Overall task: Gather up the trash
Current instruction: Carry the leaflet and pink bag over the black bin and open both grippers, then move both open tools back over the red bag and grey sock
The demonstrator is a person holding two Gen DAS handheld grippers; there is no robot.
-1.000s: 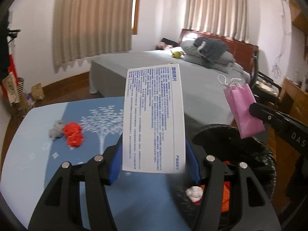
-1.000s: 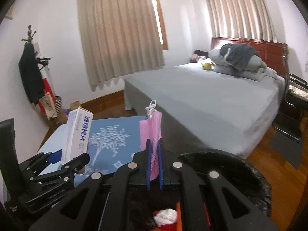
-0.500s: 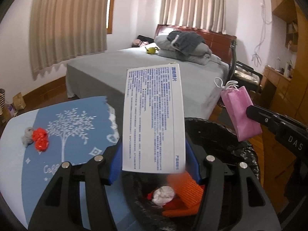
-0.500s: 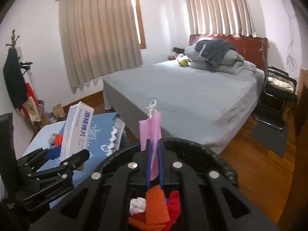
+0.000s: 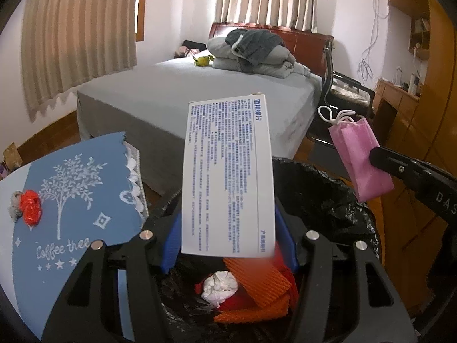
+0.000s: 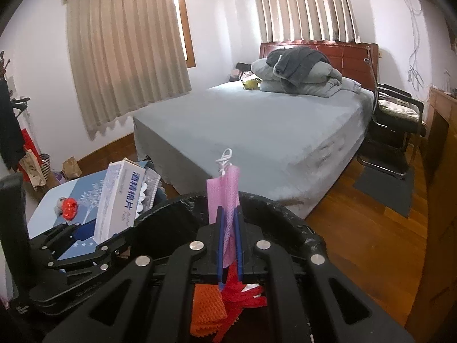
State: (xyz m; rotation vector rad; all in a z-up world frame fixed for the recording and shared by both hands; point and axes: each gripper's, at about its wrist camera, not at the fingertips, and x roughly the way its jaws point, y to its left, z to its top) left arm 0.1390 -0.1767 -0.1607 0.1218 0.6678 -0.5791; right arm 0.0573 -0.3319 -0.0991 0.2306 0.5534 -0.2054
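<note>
**Ana:** Left wrist view first: what is the left gripper [image 5: 228, 245] carrying?

**Ben:** A white box [image 5: 228, 177] printed with blue text, stood upright, the jaws clamped on its two narrow sides at about half their spread. It hangs over the near rim of the black-lined trash bin [image 5: 337, 188].

**Ana:** And what is inside the bin?

**Ben:** A crumpled white tissue [image 5: 220, 285], orange corrugated pieces [image 5: 257, 280] and some red scraps beneath them.

**Ana:** What about the right gripper [image 6: 229, 245]?

**Ben:** Its jaws are pressed nearly together on a pink mask [image 6: 225, 197], which sticks up between the blue pads with its white ear loops at the top. In the right wrist view the mask stands above the bin's opening; in the left wrist view it shows to the right of the box.

**Ana:** Is any trash outside the bin?

**Ben:** Yes. A red wad [image 5: 30, 210] touching a grey wad [image 5: 14, 208] lies on the blue tabletop [image 5: 71, 257] (the mat with the white tree print), well to the left of the bin.

**Ana:** What is behind it all?

**Ben:** A grey bed [image 6: 257, 125] with folded bedding at its head.
</note>
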